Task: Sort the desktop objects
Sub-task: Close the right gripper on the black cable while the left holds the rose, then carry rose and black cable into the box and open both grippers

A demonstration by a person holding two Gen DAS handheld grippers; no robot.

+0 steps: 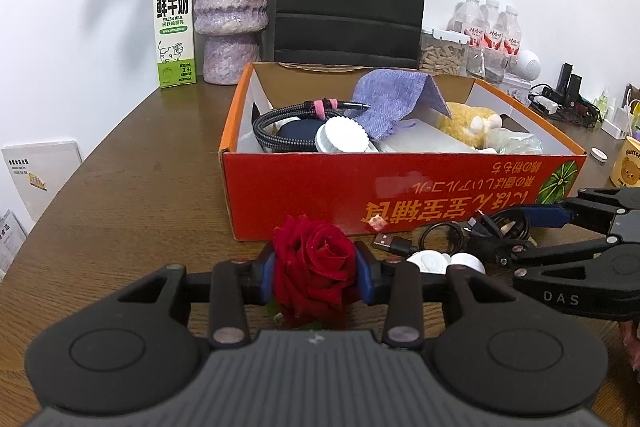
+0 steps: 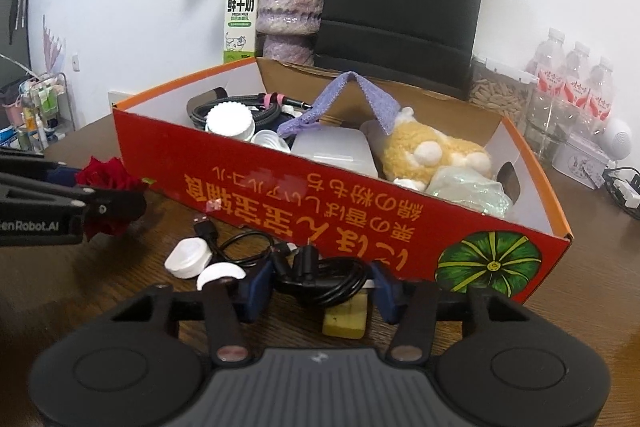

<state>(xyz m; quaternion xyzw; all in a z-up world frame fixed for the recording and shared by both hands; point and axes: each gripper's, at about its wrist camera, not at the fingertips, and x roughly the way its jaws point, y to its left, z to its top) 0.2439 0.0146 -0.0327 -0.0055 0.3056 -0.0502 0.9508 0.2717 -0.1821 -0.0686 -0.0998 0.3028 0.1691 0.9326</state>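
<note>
Two claws, both low in frame: left gripper [image 1: 315, 277] squeezes a red fabric rose [image 1: 314, 263]. Right gripper [image 2: 320, 287] brackets a coiled black cable [image 2: 320, 277]; can't tell if its pads touch.

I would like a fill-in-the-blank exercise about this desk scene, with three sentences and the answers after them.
1. The left gripper is shut on a red ____.
2. A coiled black ____ lies between the jaws of the right gripper.
3. Behind the red box, a milk carton stands beside a purple ____ that holds flowers.

Missing words: rose; cable; vase
</note>
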